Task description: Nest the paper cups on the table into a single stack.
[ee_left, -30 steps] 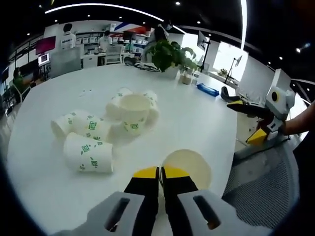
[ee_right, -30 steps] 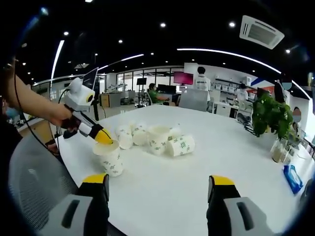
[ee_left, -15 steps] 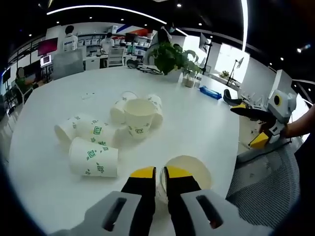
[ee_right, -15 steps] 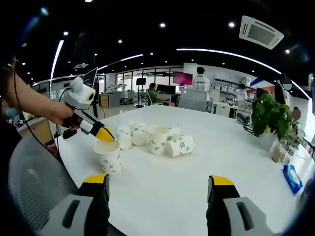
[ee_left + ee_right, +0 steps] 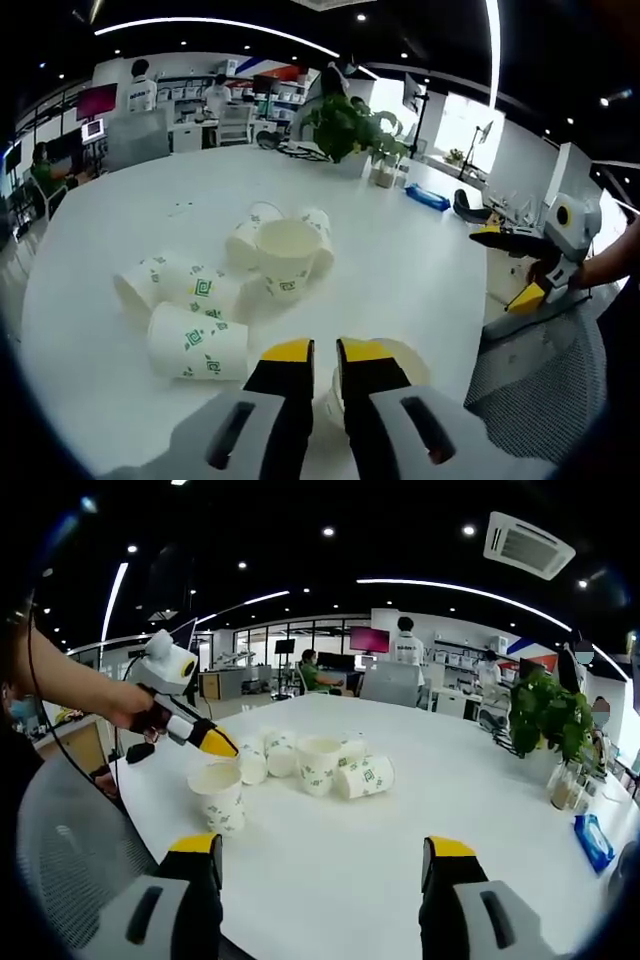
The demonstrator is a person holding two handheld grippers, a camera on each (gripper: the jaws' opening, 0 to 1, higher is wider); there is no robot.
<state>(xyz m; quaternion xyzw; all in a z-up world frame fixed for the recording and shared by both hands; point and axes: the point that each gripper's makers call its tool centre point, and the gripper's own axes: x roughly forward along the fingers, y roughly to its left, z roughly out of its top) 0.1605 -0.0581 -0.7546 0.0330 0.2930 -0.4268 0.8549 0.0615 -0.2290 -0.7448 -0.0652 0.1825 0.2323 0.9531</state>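
Several white paper cups with green prints are on a round white table (image 5: 420, 260). One upright cup (image 5: 405, 358) (image 5: 220, 798) stands near the table edge, just under my left gripper (image 5: 325, 352) (image 5: 218, 744). That gripper's jaws are only a narrow gap apart, and its tips sit just above the cup's rim. Farther in, another upright cup (image 5: 285, 250) (image 5: 320, 763) stands among cups lying on their sides (image 5: 195, 340) (image 5: 205, 290) (image 5: 365, 777) (image 5: 252, 763). My right gripper (image 5: 325, 848) (image 5: 510, 268) is wide open and holds nothing, over the table edge away from the cups.
A potted plant (image 5: 345, 125) (image 5: 545, 715) and a blue pack (image 5: 425, 195) (image 5: 592, 840) sit on the far side of the table. A mesh chair (image 5: 540, 370) (image 5: 60, 850) is next to the table edge. People and desks fill the office behind.
My left gripper's jaws have parted slightly and its tips have risen off the rim of the near upright cup, which stays on the table. The right gripper has not changed.
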